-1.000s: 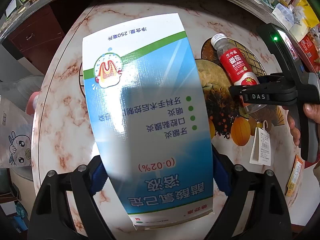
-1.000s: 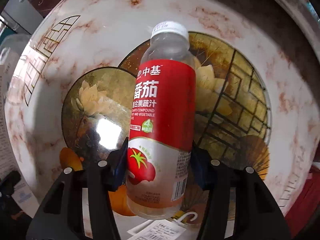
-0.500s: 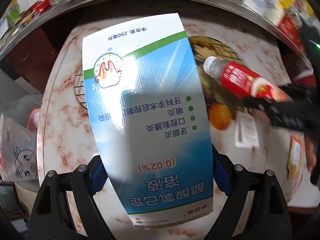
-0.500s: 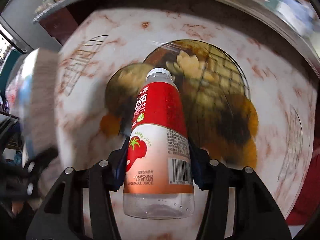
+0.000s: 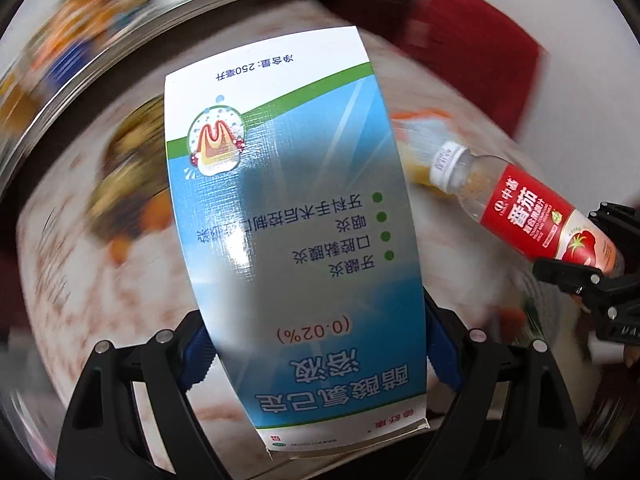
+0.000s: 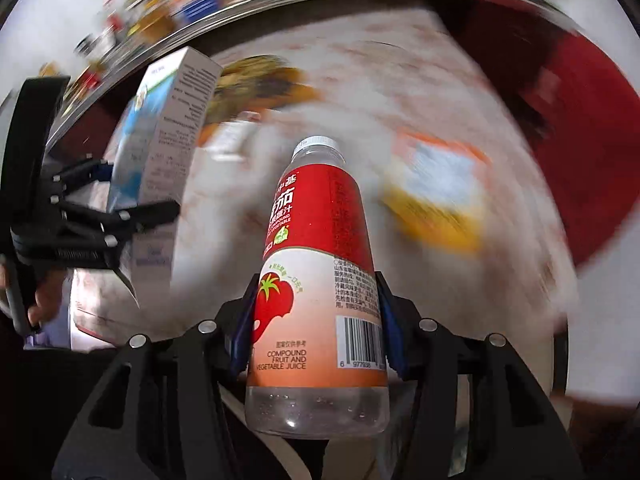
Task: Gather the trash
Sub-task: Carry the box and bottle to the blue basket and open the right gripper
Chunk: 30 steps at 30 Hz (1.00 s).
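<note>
A round table with a pale marble-patterned top veined in reddish brown (image 5: pixel 100 300) fills the blurred background of both wrist views, a dark flower-and-fruit picture (image 5: pixel 128 184) set into its surface. To the far right of it lies a dark red surface (image 6: pixel 592 128), too smeared to identify. Held above the table, a tall blue, white and green cardboard box printed with Chinese text and a tooth drawing (image 5: pixel 288 220) sits between the blue pads of the left gripper (image 5: pixel 316 364), whose jaws are clamped on the box's two long sides near its lower end; the box points away from the camera. In the right wrist view this box (image 6: pixel 160 140) appears at the left, with a hand (image 6: pixel 44 300) on the tool's handle. The right gripper (image 6: pixel 316 320) grasps a clear plastic juice bottle with a red tomato label and a white cap (image 6: pixel 316 280) across its lower body, cap pointing away. From the left wrist view the bottle (image 5: pixel 520 204) hangs just right of the box, apart from it. A blurred orange and yellow packet (image 6: pixel 436 196) lies on the table beyond the bottle.
</note>
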{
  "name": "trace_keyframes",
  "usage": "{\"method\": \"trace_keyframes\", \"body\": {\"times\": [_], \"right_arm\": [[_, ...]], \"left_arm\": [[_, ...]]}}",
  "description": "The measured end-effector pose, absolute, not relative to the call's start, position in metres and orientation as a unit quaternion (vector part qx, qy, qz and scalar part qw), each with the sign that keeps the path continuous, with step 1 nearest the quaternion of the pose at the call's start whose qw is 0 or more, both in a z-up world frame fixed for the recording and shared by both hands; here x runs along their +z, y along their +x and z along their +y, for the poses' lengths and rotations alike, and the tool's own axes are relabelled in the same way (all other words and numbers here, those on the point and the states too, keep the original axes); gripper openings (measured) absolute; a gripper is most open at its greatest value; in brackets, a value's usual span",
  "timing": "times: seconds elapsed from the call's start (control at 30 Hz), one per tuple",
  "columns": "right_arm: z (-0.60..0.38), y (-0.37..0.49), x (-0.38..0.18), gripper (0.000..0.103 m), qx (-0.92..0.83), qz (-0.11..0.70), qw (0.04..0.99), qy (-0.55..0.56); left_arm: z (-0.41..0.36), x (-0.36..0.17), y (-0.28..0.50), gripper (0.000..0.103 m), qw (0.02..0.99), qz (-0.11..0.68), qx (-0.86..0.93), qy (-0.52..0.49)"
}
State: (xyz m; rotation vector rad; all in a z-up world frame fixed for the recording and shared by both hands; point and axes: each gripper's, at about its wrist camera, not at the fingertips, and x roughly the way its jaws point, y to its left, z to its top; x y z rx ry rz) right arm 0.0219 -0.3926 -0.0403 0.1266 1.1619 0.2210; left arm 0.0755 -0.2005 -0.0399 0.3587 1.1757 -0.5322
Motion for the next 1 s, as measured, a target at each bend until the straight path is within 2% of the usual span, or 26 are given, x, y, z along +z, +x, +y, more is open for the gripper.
{"method": "trace_keyframes", "body": {"times": [0.2,0.4,0.63,1.0], "right_arm": [[-0.493,-0.130,-0.062,0.051,-0.034,0.551,0.821,0.143],[-0.544,-0.216,-0.114,0.051,-0.115,0.556,0.794,0.218],[-0.567,-0.242,-0.166,0.051,-0.144,0.559,0.775,0.257],[-0.589,-0.221,-0.219,0.051,-0.146,0.577,0.761,0.258]], "left_arm": [[-0.305,-0.050,-0.002,0.083,0.729,0.521,-0.367,0.250],[-0.376,-0.073,-0.061,0.083,0.682,0.522,-0.416,0.299],[-0.423,-0.096,-0.107,0.083,0.626,0.524,-0.453,0.356],[-0.441,-0.108,-0.116,0.083,0.612,0.533,-0.445,0.379]]}}
